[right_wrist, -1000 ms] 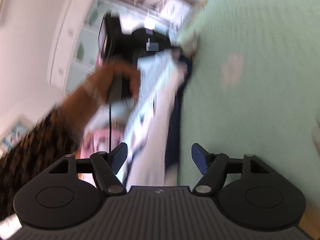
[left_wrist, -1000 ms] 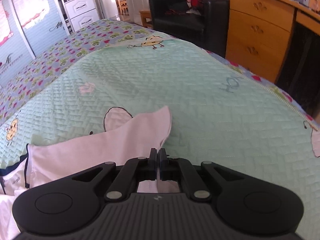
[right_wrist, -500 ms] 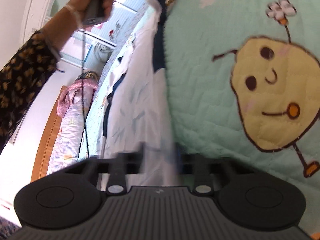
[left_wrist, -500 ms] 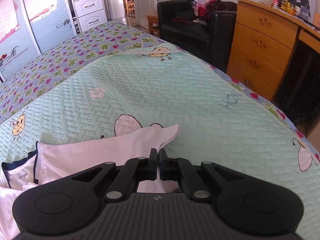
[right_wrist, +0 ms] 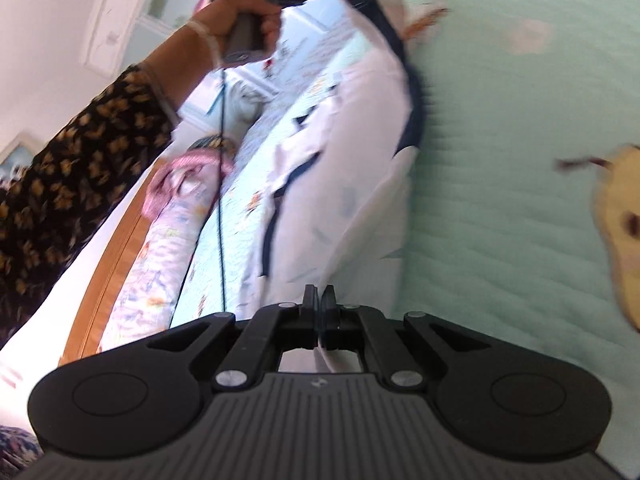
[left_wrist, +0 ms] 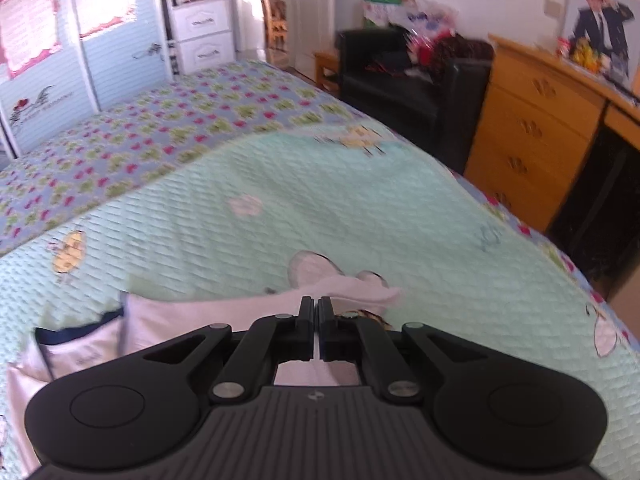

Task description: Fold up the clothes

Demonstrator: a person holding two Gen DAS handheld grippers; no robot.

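While the left gripper [left_wrist: 316, 306] has its fingers pressed together on a fold of the pale pink, navy-trimmed cotton garment [left_wrist: 224, 312], that cloth trails to the fingers' left over the mint-green quilted bedspread [left_wrist: 360, 208]; the right gripper [right_wrist: 319, 296] likewise pinches the garment [right_wrist: 348, 184], which stretches ahead of its fingers toward the person's hand [right_wrist: 240, 20]; bedspread [right_wrist: 500, 200] lies to their right.
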